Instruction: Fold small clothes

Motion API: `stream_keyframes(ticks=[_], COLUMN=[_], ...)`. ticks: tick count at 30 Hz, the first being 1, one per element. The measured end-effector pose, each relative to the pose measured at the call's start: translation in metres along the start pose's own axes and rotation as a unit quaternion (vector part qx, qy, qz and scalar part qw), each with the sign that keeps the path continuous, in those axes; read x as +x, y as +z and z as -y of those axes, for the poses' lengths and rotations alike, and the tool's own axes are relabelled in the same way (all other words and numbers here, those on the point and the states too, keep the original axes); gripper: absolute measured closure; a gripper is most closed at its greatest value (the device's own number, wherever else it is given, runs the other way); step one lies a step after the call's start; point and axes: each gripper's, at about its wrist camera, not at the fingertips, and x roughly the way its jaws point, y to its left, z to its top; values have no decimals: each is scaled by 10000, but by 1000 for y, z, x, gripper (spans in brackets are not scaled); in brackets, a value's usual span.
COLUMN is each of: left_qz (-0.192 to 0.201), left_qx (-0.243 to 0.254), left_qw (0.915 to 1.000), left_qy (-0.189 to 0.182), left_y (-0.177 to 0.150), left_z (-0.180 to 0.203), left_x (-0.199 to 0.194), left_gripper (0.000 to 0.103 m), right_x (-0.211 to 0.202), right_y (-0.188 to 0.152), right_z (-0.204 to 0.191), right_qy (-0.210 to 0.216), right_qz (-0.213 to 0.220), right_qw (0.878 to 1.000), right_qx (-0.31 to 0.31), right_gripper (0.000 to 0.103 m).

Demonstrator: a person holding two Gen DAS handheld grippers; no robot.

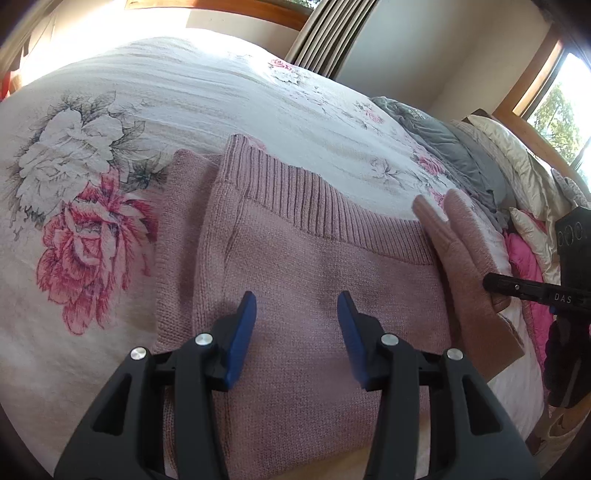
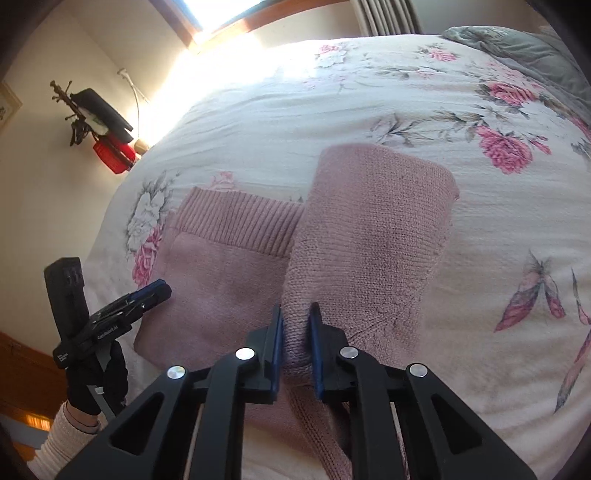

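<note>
Right wrist view first: the right hand-held gripper [image 2: 296, 332] is clamped on a bunched fold of the pink knit sweater [image 2: 229, 273], its blue pads [image 2: 276, 347] pressed against the wool on both sides. From that pinch a wide panel of the sweater (a sleeve, by its look) runs up and away to the far right, lifted and draped over the rest of the garment. To the left of the panel lies the flat body of the sweater, with its ribbed hem [image 2: 240, 221] at the far edge.

Left wrist view: the left hand-held gripper [image 1: 297, 317] hovers spread apart above the sweater body, its blue pads [image 1: 243, 332] well separated and with nothing between them. In the right wrist view the same tool shows at the near left, held by a hand in a black glove [image 2: 98, 384] with a pale ribbed cuff [image 2: 62, 439].

The sweater rests on a bed under a white bedspread [image 1: 184, 96] printed with pink and grey roses. A grey blanket [image 1: 443, 144] is heaped at the far right of the bed, with a bright pink cloth [image 1: 524, 266] beyond it. A curtain [image 1: 328, 33] hangs at the far wall, and a wood-framed window [image 1: 557, 103] shows at the right.
</note>
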Motion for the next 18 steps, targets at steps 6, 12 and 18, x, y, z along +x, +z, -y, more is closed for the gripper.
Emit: stream_keyframes(ticks=[6,12,18], left_qz=[-16,-98,-202], left_qx=[-19,-31,-86], left_qw=[10000,9996,9983], left_qy=[-83,-262,-531], left_y=[-1,0,3], left_z=[-2,6,22], left_x=[-2,-1,3], left_gripper=[57,57,54], right_x=[45,32,-33], right_y=[-7,-13,-24], right_z=[-26,-23,-23], right_qy=[-273,96,-195], right_qz=[-399,-316,289], right_qw=[9985,9991,9975], right_qx=[-266,-261,-614], right_gripper=[90,64,25])
